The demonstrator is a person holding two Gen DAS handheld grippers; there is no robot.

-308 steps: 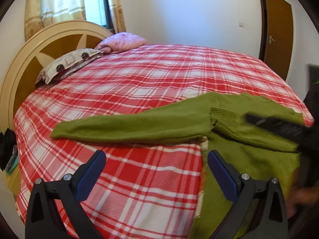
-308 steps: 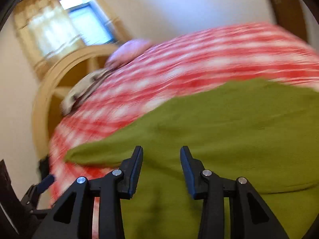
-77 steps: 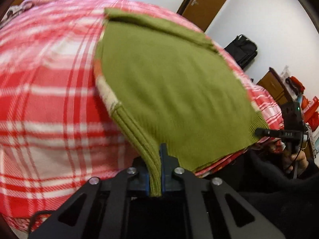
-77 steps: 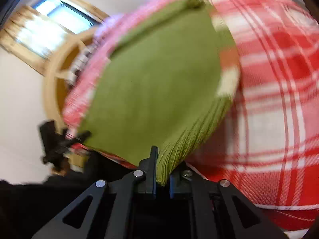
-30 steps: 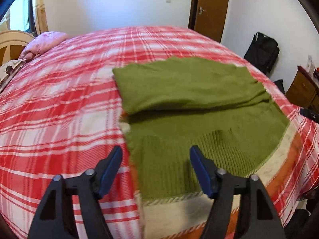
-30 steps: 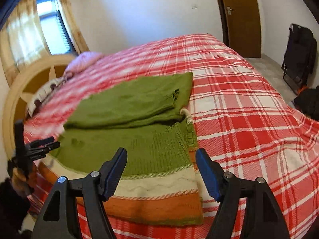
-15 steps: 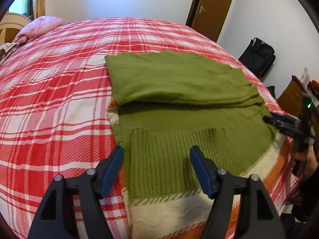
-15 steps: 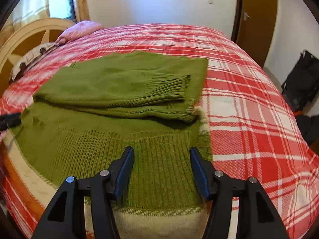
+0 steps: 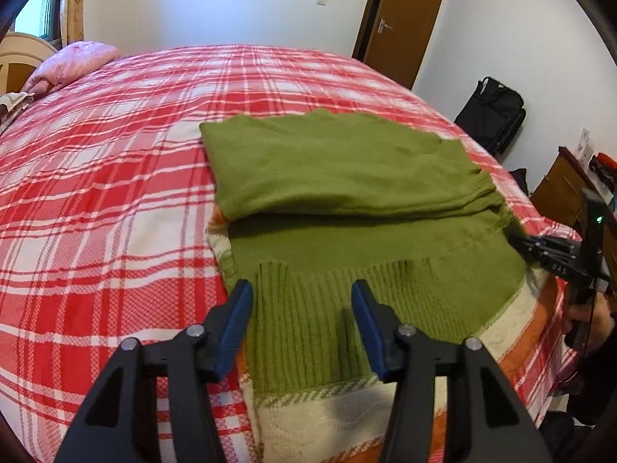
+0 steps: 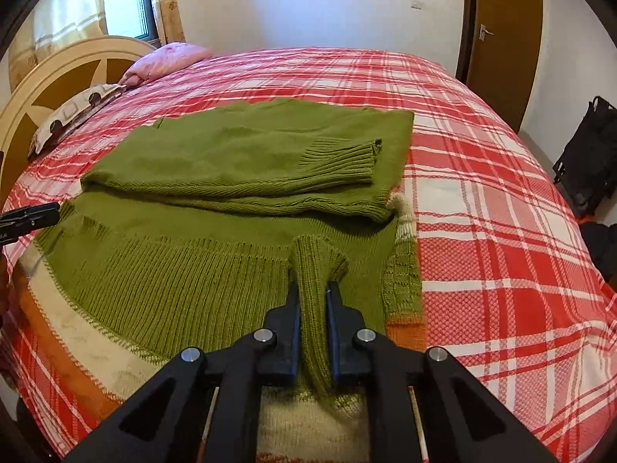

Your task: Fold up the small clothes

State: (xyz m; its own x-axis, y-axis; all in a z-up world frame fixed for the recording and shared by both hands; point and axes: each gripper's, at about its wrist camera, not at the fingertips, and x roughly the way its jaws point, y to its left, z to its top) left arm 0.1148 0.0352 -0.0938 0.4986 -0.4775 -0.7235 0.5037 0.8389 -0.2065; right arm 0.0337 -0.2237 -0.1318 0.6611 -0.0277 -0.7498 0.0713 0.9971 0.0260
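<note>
Right gripper [image 10: 312, 301], bottom centre of its view: jaws just closed, pinching a ridge of green ribbed knit sweater [image 10: 239, 277]. Left gripper [image 9: 300, 301], bottom centre: 2 blue pads apart, closing, angled down over the knit, not gripping.

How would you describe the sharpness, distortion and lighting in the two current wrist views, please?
Left wrist view: sharp, no motion blur; fisheye bulges the red plaid bedspread and darkens the corners; soft shadow under the open left gripper. Right wrist view: equally crisp; the bright window is washed out; knit ribs of the green sweater read clearly at the right gripper.
</note>
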